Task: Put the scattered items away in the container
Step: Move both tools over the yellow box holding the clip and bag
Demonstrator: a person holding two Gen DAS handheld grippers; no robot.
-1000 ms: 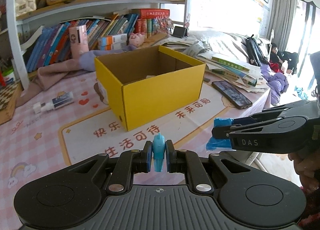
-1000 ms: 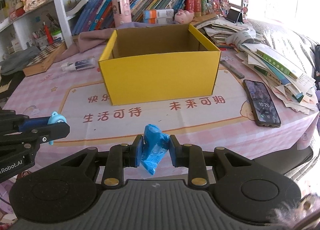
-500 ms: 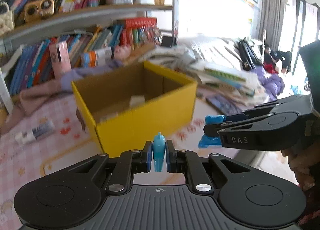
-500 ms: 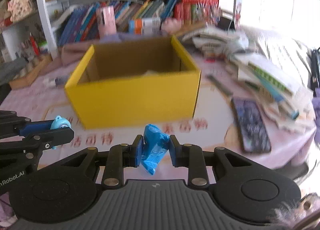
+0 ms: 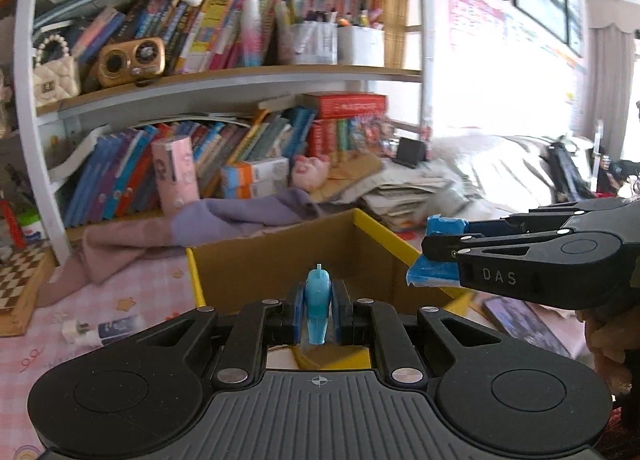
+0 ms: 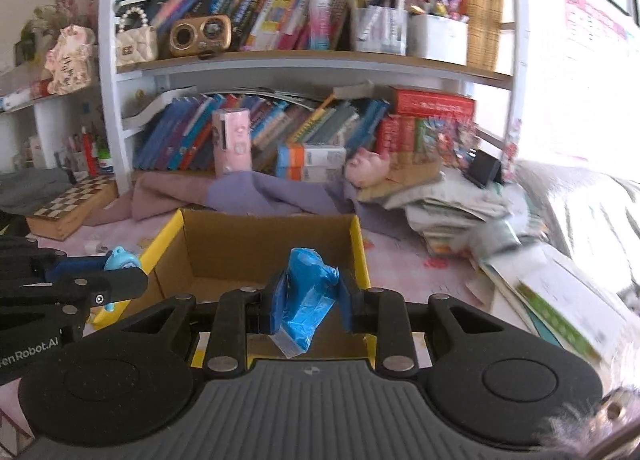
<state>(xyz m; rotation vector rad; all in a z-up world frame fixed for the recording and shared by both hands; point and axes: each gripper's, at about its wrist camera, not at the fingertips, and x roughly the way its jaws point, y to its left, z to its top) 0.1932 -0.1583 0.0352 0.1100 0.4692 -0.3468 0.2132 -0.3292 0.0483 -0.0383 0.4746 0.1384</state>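
Note:
My left gripper (image 5: pixel 318 310) is shut on a small light-blue dolphin-shaped toy (image 5: pixel 318 302), held above the open yellow cardboard box (image 5: pixel 280 264). My right gripper (image 6: pixel 306 300) is shut on a crumpled blue packet (image 6: pixel 304 300), also held over the box (image 6: pixel 264 248). In the left wrist view the right gripper (image 5: pixel 440 252) with the blue packet (image 5: pixel 434 272) hangs over the box's right wall. In the right wrist view the left gripper (image 6: pixel 120 274) with the toy (image 6: pixel 120 260) sits at the box's left wall. The box floor is mostly hidden.
A small tube (image 5: pixel 102 330) lies on the pink tablecloth left of the box. A purple cloth (image 6: pixel 260 195) and a bookshelf (image 6: pixel 280 59) stand behind it. A chessboard (image 6: pixel 68 203) is at the far left. Stacked papers (image 6: pixel 460 199) and a phone (image 5: pixel 520 324) lie to the right.
Both grippers have risen and moved forward from in front of the box to above its opening, still holding the toy and the packet.

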